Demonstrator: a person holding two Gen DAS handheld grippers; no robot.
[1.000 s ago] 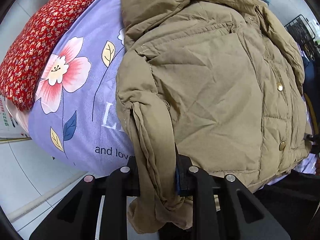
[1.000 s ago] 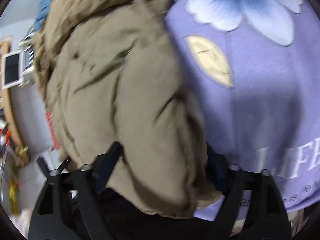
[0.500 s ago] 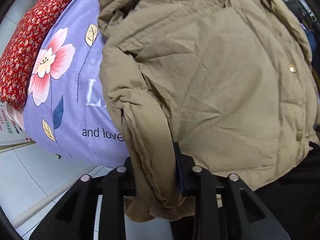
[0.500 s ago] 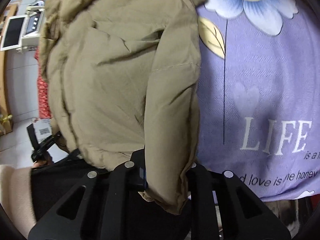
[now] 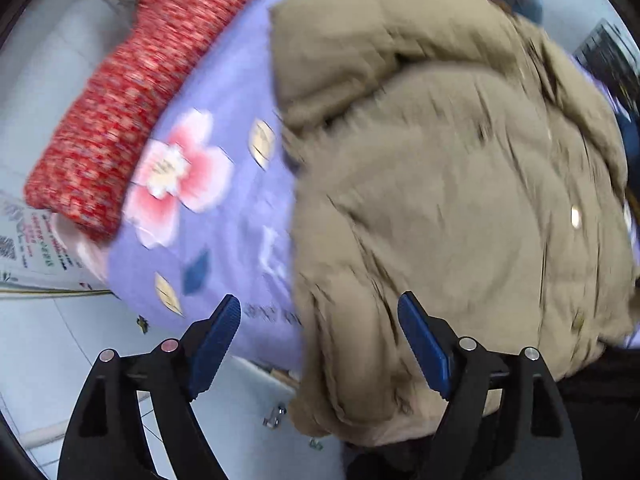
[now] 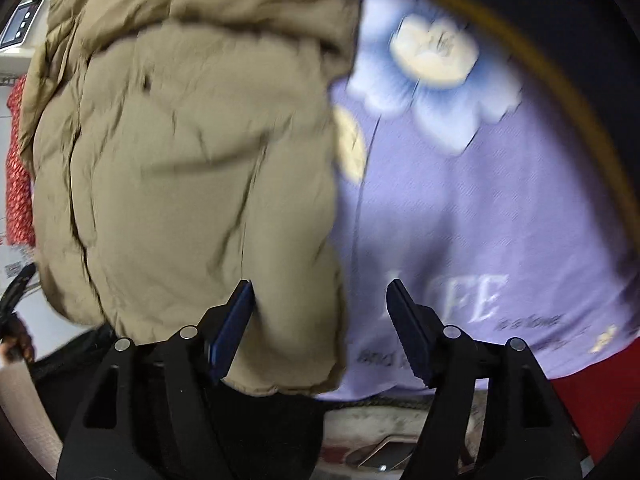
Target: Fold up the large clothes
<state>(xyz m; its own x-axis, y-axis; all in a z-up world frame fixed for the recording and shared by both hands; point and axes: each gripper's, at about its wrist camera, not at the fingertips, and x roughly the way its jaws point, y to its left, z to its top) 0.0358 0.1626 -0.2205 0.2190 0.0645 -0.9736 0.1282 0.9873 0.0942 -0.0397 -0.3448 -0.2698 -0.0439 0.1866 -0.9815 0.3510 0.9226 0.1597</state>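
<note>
A khaki padded jacket point(image 5: 460, 208) with brass snaps lies on a purple flowered bedsheet point(image 5: 224, 216). In the left wrist view its left edge hangs over the bed's front edge, between the blue pads of my left gripper point(image 5: 319, 312), which is open and holds nothing. In the right wrist view the jacket point(image 6: 192, 168) fills the left half and its right edge drops over the sheet point(image 6: 460, 208). My right gripper point(image 6: 320, 300) is open, with the jacket's edge loose between its jaws. Both views are blurred.
A red patterned pillow point(image 5: 132, 96) lies at the bed's far left. White floor tiles point(image 5: 60, 340) and a printed paper point(image 5: 28, 240) show below the bed's edge. Dark clothing point(image 6: 260, 420) is close under the right gripper. A device with a screen point(image 6: 20, 20) stands at the far left.
Both grippers were shut on the jacket's sleeves half a second ago. Both have opened and let the sleeves go, and have drawn back a little.
</note>
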